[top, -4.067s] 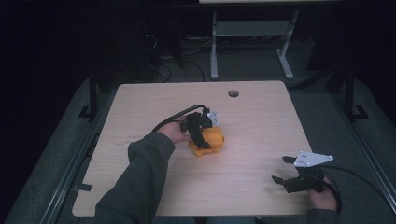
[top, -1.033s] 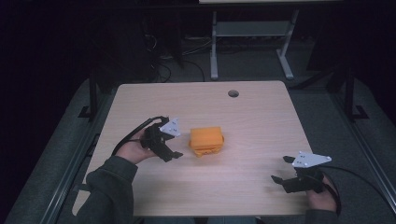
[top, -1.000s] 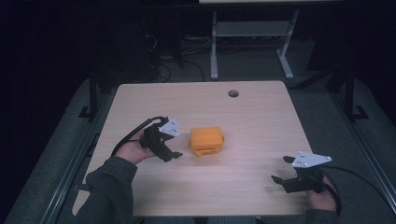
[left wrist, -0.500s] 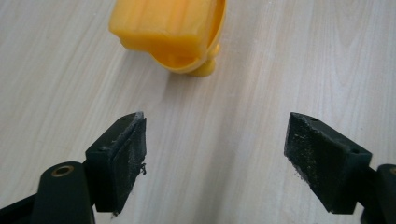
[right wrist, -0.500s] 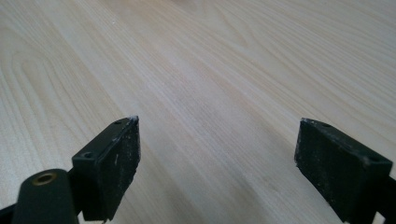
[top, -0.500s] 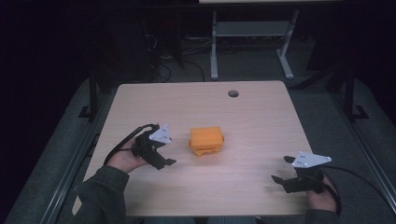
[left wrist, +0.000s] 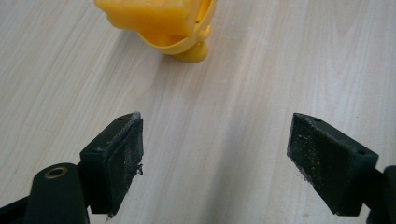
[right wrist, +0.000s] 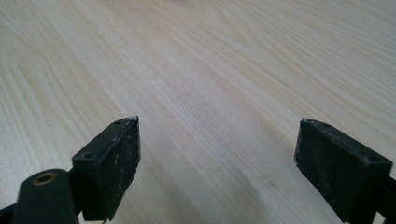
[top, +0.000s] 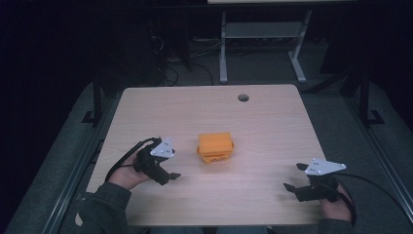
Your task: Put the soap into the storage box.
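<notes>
Jaws of the left gripper point(left wrist: 215, 154) stood wide, empty, yellow toy point(left wrist: 161, 25) just ahead of its fingertips; right gripper point(right wrist: 215, 158) likewise wide, empty; toy judged light, stiff, slick plastic, best pinched across its flat sides.

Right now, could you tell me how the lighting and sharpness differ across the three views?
High view: dim, the room beyond the table almost black, the orange object still distinct. Left gripper view: bright and even, the left claw sharp, the orange object slightly soft. Right gripper view: bright, the right claw crisp, far wood grain blurred.
</notes>
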A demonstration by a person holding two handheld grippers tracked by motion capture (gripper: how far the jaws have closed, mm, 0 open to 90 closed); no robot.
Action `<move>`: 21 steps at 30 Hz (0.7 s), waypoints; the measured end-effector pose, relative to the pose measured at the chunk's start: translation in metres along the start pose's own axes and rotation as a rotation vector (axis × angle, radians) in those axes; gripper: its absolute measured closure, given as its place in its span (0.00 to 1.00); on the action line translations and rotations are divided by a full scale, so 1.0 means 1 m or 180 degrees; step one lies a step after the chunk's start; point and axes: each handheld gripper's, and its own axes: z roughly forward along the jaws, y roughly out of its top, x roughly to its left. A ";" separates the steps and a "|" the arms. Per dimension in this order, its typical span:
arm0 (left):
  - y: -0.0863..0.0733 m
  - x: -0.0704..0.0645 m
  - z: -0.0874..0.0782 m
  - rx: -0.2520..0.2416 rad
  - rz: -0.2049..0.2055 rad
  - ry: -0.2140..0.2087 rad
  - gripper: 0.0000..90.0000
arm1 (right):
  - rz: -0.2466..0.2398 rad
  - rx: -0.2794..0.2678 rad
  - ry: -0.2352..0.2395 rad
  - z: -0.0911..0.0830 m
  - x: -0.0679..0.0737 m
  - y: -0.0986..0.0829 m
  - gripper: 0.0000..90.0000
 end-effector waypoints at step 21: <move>-0.032 -0.018 0.006 0.0041 -0.0085 0.0075 0.21 | 0.0004 0.0032 -0.0005 0.001 0.001 -0.001 0.15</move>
